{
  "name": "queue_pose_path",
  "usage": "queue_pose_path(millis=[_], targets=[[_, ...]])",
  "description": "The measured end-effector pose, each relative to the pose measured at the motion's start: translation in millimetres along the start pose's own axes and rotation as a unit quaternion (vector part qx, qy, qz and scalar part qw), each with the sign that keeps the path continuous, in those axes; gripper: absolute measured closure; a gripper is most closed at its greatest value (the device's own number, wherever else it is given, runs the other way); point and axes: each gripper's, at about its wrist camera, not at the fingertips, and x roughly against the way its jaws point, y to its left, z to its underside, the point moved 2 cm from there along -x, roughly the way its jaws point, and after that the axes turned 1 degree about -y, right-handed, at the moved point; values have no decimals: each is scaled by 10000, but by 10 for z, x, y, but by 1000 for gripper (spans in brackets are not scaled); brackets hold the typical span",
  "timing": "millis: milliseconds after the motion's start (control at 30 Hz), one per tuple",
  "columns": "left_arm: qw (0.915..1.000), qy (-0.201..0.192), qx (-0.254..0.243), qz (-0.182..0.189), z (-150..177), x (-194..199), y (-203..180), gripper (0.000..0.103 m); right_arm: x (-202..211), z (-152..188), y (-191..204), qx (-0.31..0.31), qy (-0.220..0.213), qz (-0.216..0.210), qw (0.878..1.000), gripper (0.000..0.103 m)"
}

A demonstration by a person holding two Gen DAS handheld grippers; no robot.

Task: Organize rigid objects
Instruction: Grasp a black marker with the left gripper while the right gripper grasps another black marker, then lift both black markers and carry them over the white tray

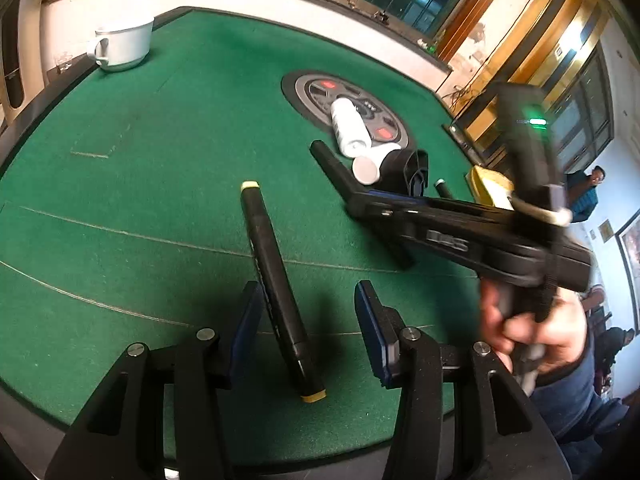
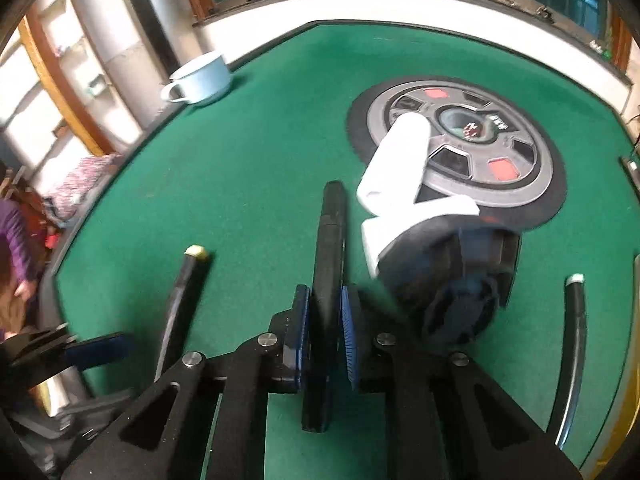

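A black marker with yellow ends (image 1: 276, 280) lies on the green felt table (image 1: 140, 220). It runs between the pads of my left gripper (image 1: 308, 296), close to the left pad, and the gripper is open around it. My right gripper (image 2: 325, 292) is shut on a second black marker (image 2: 330, 240), held just above the felt. In the left wrist view this right gripper (image 1: 360, 204) comes in from the right in a person's hand (image 1: 532, 336). Two white bottles (image 2: 396, 168) lie across the round panel (image 2: 520, 184). A third marker with a white cap (image 2: 574, 340) lies at the right.
A white cup (image 1: 124, 44) stands at the table's far left edge. A black round object (image 2: 460, 288) sits beside the bottles. Something yellow (image 1: 490, 186) lies at the right edge. People are beyond the table at the right and the left.
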Motion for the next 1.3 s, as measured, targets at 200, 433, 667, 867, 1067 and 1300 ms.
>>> queue_pose_path(millis=[200, 433, 667, 867, 1067, 1300], targets=[[9973, 121, -204, -688, -8, -161, -72, 80, 267, 165, -19, 129, -257, -170, 9994, 89], [9908, 5, -625, -1197, -48, -270, -115, 89, 250, 283, -39, 217, -304, -380, 9986, 89], [9833, 46, -1064, -1476, -63, -315, -193, 89, 140, 314, -4, 322, -149, -314, 9989, 89], [9825, 48, -1095, -1504, -64, -324, -218, 88, 99, 307, 12, 391, -174, -210, 9989, 89], [9846, -116, -1039, -1400, -37, -312, -233, 91, 95, 327, 24, 445, -236, -149, 9986, 89], [9908, -393, -732, -1072, -135, -184, -253, 91, 185, 316, 4, 346, -403, -285, 9982, 89]])
